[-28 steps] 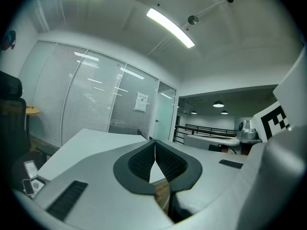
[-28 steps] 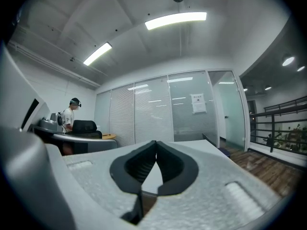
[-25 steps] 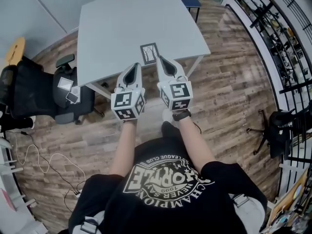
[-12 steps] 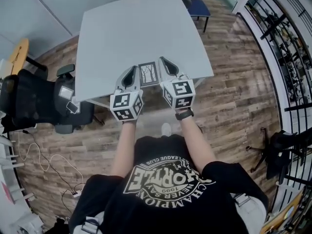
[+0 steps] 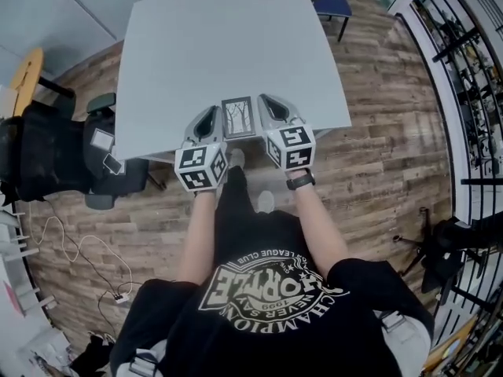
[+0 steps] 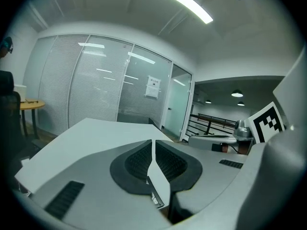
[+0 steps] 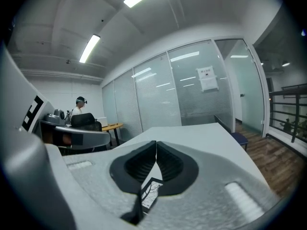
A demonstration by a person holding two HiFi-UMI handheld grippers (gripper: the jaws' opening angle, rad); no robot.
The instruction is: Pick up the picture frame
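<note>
The picture frame (image 5: pixel 238 117), dark-edged with a pale tree print, lies flat near the front edge of the grey table (image 5: pixel 228 45). My left gripper (image 5: pixel 211 113) sits just left of it and my right gripper (image 5: pixel 265 100) just right of it, both shut with nothing between the jaws. Whether either touches the frame I cannot tell. In the left gripper view the closed jaws (image 6: pixel 153 143) point across the tabletop, with the frame's edge (image 6: pixel 156 195) low beneath them. In the right gripper view the frame (image 7: pixel 150 193) shows below the shut jaws (image 7: pixel 156 143).
A black office chair (image 5: pixel 55 151) stands left of the table and a blue chair (image 5: pixel 334 1) at its far right corner. A black railing (image 5: pixel 464 69) runs along the right. Cables (image 5: pixel 71 250) lie on the wood floor. A seated person (image 7: pixel 79 107) is in the distance.
The person has stepped up to the table. Both grippers have moved forward and down, from short of the table edge to either side of the frame. Both stayed shut.
</note>
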